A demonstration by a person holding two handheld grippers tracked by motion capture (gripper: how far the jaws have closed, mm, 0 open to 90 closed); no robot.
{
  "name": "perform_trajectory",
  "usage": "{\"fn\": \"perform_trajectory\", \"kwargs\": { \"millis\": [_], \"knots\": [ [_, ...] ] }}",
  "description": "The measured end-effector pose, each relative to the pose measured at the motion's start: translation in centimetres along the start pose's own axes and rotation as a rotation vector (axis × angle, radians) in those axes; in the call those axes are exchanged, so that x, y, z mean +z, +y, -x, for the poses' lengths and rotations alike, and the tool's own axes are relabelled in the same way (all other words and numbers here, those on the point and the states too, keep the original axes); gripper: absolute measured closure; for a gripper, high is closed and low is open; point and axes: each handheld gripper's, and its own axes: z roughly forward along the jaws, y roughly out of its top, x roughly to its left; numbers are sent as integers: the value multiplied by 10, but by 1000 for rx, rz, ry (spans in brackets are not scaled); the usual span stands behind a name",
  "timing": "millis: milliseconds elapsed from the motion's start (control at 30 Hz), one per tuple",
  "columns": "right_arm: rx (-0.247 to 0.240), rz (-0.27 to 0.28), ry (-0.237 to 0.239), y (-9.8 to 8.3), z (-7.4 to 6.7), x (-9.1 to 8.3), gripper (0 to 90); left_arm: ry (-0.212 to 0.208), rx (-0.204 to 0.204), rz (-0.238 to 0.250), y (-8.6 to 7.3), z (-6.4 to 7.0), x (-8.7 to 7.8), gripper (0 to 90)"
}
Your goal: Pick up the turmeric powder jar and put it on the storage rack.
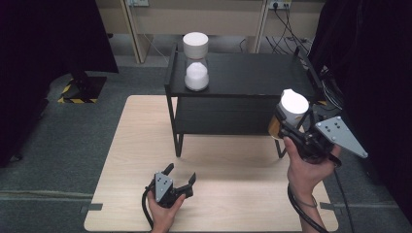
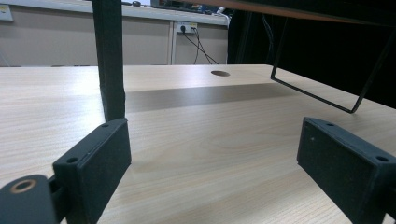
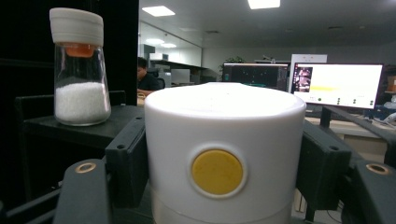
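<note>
High view: right gripper [image 1: 286, 127] clamped on white-capped amber-bodied shaker jar [image 1: 291, 109], upright, beside right end of black two-tier metal shelf [image 1: 252, 73]; top tier lies leftward. Left gripper [image 1: 180, 175] jaws wide, empty, low on pale wooden table [image 1: 136, 145].

A light wooden table [image 1: 131, 160] stands on a grey floor [image 1: 58, 145]. On its far part stands a black shelf [image 1: 252, 73] with two levels. A glass jar [image 1: 196, 68] with white grains stands on the top level, near the left edge.
</note>
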Motion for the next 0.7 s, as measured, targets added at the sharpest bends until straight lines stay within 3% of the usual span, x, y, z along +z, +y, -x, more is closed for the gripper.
{"fn": "perform_trajectory", "kwargs": {
  "millis": [700],
  "knots": [
    [-23, 15, -11, 33, 4, 19, 308, 0, -2, -1, 0, 0, 0, 93]
  ]
}}
